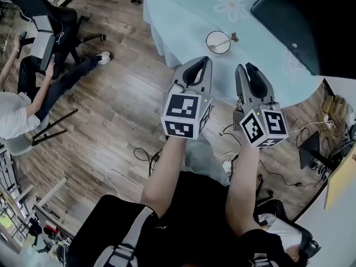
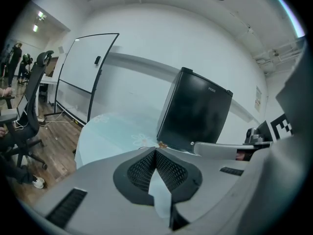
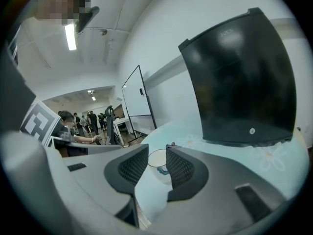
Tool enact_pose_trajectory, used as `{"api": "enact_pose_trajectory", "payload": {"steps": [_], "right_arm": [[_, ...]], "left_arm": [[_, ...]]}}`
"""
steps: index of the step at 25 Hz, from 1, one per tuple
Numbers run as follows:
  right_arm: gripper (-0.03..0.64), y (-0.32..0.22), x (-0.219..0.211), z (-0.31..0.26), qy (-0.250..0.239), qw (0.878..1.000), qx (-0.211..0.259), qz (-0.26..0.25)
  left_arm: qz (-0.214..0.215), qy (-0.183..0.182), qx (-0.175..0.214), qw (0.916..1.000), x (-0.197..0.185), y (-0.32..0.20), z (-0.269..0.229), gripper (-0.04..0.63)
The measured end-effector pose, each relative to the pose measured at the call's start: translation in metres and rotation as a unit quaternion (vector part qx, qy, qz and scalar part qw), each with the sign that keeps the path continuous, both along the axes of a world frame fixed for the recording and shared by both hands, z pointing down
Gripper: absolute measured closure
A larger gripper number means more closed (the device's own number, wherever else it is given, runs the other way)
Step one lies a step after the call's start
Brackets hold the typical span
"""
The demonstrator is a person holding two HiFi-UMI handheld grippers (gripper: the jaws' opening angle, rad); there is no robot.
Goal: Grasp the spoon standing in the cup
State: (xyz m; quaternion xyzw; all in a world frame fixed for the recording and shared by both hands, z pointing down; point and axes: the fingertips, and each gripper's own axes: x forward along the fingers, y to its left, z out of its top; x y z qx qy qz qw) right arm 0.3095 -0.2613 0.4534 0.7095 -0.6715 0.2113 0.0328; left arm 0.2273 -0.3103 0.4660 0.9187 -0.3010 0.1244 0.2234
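Note:
A white cup (image 1: 218, 41) stands on the table's pale blue cloth (image 1: 183, 15), and a spoon (image 1: 228, 38) leans in it with its brown handle end out to the right. Both grippers hover short of the table edge, nearer me than the cup. My left gripper (image 1: 207, 60) is shut, its pads (image 2: 146, 168) meeting with nothing between them. My right gripper (image 1: 245, 65) is open. In the right gripper view the cup (image 3: 155, 159) shows through the gap of the right gripper (image 3: 157, 151), some way ahead and untouched.
A large black box (image 1: 303, 21) takes up the table's far right, behind the cup. A person (image 1: 28, 93) sits at an office chair on the wooden floor to the left. Cables (image 1: 139, 154) lie on the floor below the grippers. A whiteboard (image 2: 88, 77) stands beyond the table.

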Motion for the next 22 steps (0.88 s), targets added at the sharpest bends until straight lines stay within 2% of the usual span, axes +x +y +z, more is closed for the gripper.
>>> {"api": "enact_pose_trajectory", "payload": {"steps": [13, 22], "right_arm": [[0.5, -0.056, 0.022, 0.046, -0.045, 0.999, -0.012, -0.03], [0.5, -0.077, 0.027, 0.066, -0.063, 0.997, -0.018, -0.045]], "left_arm": [[-0.031, -0.034, -0.024, 0.9987, 0.01, -0.039, 0.039, 0.584], [-0.04, -0.033, -0.048, 0.9975, 0.011, -0.045, 0.056, 0.584]]}}
